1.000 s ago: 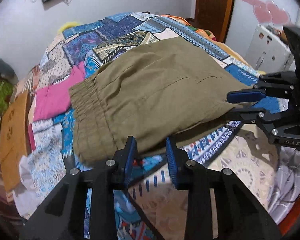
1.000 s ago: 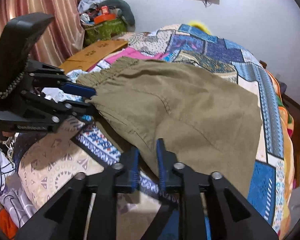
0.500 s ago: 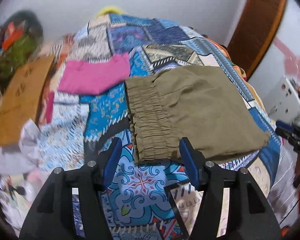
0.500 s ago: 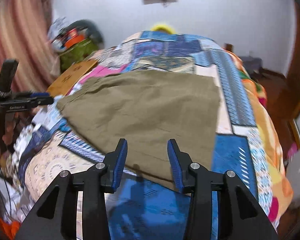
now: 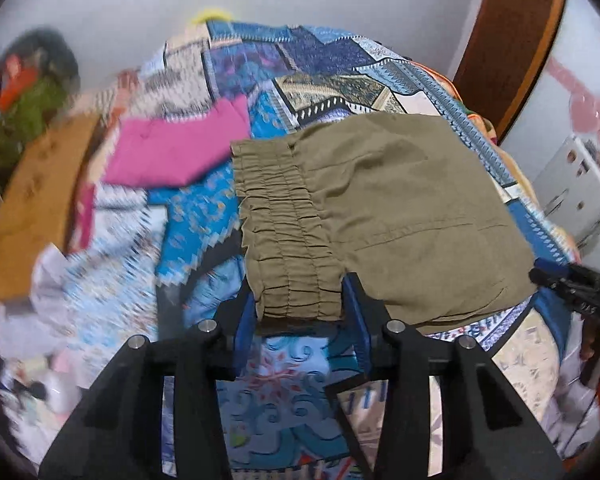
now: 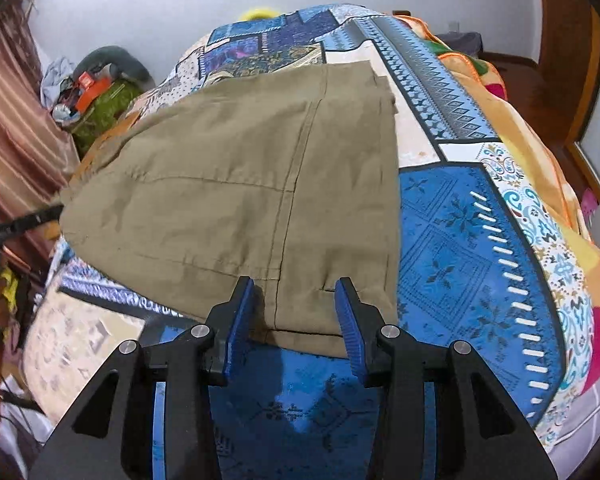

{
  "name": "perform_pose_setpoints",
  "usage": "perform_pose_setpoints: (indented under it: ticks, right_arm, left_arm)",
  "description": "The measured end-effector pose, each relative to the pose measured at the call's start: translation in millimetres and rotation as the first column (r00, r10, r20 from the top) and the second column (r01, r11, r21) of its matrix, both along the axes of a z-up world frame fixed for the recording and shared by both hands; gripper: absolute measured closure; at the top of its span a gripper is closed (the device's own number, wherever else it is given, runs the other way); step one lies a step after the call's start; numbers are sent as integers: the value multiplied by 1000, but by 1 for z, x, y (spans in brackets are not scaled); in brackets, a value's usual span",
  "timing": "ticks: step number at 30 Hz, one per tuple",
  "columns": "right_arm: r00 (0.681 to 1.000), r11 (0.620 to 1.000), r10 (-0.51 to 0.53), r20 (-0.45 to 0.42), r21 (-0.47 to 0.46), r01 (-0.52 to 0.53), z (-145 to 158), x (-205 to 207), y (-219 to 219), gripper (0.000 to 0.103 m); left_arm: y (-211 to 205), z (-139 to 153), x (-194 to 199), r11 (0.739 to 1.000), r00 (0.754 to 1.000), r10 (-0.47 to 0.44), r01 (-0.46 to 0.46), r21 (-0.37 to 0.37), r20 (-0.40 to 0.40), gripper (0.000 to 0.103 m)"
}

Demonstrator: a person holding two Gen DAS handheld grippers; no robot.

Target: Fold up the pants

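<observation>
Olive pants (image 5: 380,208), lying folded flat on the patterned bed (image 6: 480,240), with left tongs (image 5: 300,304) closing astride the waistband at 6 o'clock and right tongs (image 6: 296,312) apart astride the leg hem, presumably positioned for the next fold.

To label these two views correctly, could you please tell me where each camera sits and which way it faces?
Left wrist: on the left hand-held gripper, angled down at the pants waistband; its own fingers show, jaws just narrowing.
Right wrist: on the right hand-held gripper, angled down at the pants' hem end; its fingers show.
Shared: the pants, the patterned bedspread, and each other's gripper at frame edge.
</observation>
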State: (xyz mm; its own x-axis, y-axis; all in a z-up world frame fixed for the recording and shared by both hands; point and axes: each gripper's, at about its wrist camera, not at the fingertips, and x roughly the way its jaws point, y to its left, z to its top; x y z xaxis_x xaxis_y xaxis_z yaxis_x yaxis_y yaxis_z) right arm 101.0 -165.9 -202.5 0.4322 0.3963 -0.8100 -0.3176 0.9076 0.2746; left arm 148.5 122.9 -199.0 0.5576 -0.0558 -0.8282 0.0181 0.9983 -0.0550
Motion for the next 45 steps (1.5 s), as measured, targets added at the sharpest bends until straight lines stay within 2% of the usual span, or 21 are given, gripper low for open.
perform_pose_setpoints:
  ticks: [2, 5, 7, 9, 11, 17, 20, 22, 28, 33, 38, 45]
  right_arm:
    - [1000, 1000, 12, 4, -11, -12, 0, -3, 0, 65]
    - [1000, 1000, 14, -8, 5, -14, -2, -4, -3, 65]
    - [1000, 1000, 14, -4, 7, -14, -4, -6, -4, 65]
    - [1000, 1000, 11, -1, 9, -11, -6, -8, -3, 65]
    - [1000, 1000, 7, -4, 11, -7, -6, -8, -3, 65]
    - [999, 999, 44, -25, -15, -45, 7, 0, -2, 63]
    - [999, 998, 45, 3, -42, -45, 18, 9, -4, 62]
    - [998, 998, 48, 37, -53, -46, 28, 17, -6, 61]
    - [989, 995, 42, 141, -95, -28, 51, 54, -11, 57]
    - [983, 993, 34, 181, -118, -13, 55, 98, -10, 57]
    - [983, 993, 34, 180, -122, -12, 44, 147, -2, 57]
    - [991, 990, 38, 126, -138, -21, 5, 218, 13, 57]
  left_arm:
    - [3, -1, -1, 1000, 1000, -1, 1, 12, -6, 61]
    - [6, -19, -1, 1000, 999, 7, -6, 19, -35, 60]
    - [10, -33, -4, 999, 999, 32, -33, -16, -37, 58]
    - [17, -35, -6, 996, 998, 56, -58, -63, -31, 56]
    - [18, -31, -7, 995, 998, 62, -64, -80, -33, 53]
    - [16, -5, -5, 999, 999, 51, -52, -13, -16, 44]
    - [20, 12, 3, 997, 997, 67, -68, 24, 24, 33]
    - [25, 21, 14, 996, 996, 81, -83, 34, 47, 30]
    - [41, 30, 62, 991, 990, 125, -128, 33, 61, 30]
    - [50, 19, 104, 991, 990, 136, -136, 1, 32, 30]
    - [52, -6, 139, 993, 993, 117, -117, -19, -28, 30]
    - [50, -41, 160, 994, 992, 80, -87, -68, -101, 30]
